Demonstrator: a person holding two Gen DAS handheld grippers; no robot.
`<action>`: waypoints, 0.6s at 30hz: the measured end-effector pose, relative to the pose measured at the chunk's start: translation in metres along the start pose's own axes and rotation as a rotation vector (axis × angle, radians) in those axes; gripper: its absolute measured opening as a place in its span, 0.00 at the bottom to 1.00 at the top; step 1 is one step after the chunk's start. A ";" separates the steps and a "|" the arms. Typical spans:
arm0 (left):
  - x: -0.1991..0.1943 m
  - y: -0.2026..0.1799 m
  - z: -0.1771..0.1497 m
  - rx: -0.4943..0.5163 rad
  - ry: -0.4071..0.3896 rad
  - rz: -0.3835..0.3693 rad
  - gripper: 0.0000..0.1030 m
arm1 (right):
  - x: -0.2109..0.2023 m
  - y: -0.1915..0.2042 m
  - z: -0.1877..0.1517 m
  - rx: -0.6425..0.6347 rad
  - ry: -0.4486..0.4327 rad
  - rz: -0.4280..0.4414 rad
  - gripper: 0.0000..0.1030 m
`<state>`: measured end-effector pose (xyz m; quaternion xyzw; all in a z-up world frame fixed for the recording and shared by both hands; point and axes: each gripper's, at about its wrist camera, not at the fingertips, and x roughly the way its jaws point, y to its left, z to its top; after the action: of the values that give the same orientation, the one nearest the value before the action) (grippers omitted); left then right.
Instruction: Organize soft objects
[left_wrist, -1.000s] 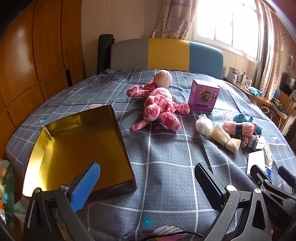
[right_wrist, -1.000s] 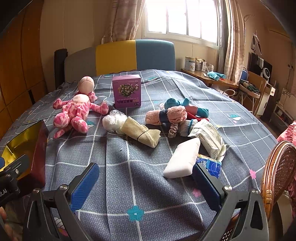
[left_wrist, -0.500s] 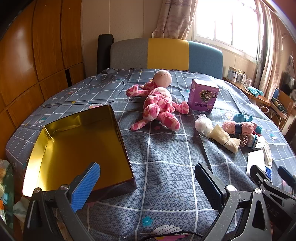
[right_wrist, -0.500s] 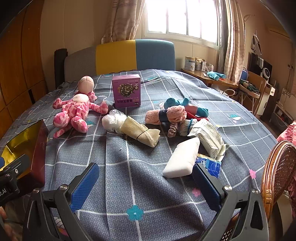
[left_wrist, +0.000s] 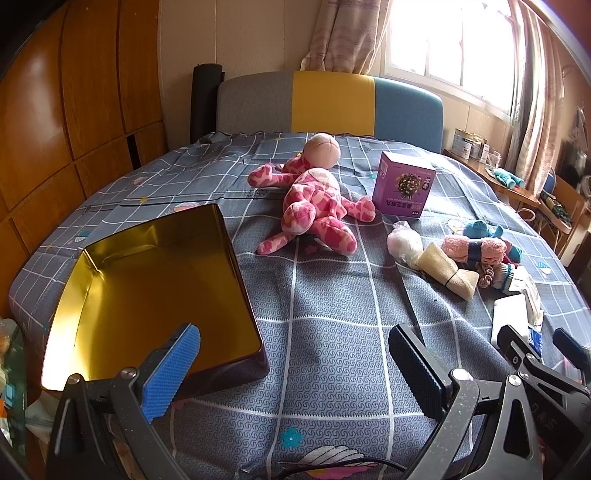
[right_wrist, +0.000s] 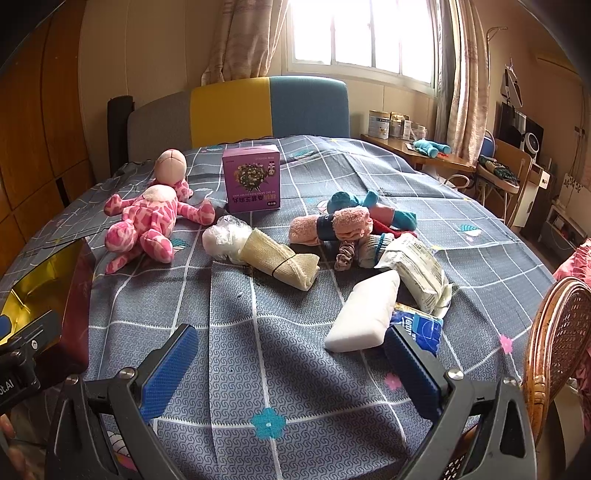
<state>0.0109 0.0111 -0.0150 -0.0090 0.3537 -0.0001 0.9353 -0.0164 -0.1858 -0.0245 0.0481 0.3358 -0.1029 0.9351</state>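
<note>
Both claws stand wide and hold nothing: the left claw (left_wrist: 293, 363) hovers over the near edge of the bed (left_wrist: 332, 314) beside the gold tin (left_wrist: 147, 288), which lies at about eight o'clock in its view, and the right claw (right_wrist: 291, 363) hangs over bare bedspread. The soft things lie well apart from the tin. The pink plush doll (right_wrist: 147, 221) is at ten o'clock in the right view, the pile of rolled socks (right_wrist: 347, 225) at one o'clock, and the tan cloth roll (right_wrist: 280, 262) touches a white plastic-wrapped bundle (right_wrist: 225, 236) near twelve.

The likeliest slip, I judge, is a pinch on the socks that lifts only one roll and drags its neighbours. The white foam block (right_wrist: 364, 314) and the blue packet (right_wrist: 421, 328) sit just ahead of the right fingers (right_wrist: 413, 365) (easy to nudge on the way out). The purple box (right_wrist: 253, 179) is rigid and should stay out. The tin may skid on the soft quilt if bumped.
</note>
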 end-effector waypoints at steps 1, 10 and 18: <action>0.000 0.000 0.000 0.000 0.003 -0.002 1.00 | 0.000 0.000 0.000 0.000 0.001 0.000 1.00; 0.002 -0.003 0.001 0.008 -0.004 -0.056 1.00 | 0.005 -0.003 0.003 0.001 0.004 -0.003 1.00; 0.012 -0.025 0.017 0.086 0.058 -0.262 1.00 | 0.006 -0.032 0.015 0.038 0.006 -0.028 1.00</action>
<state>0.0312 -0.0132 -0.0093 -0.0148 0.3761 -0.1378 0.9161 -0.0100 -0.2200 -0.0171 0.0613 0.3373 -0.1223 0.9314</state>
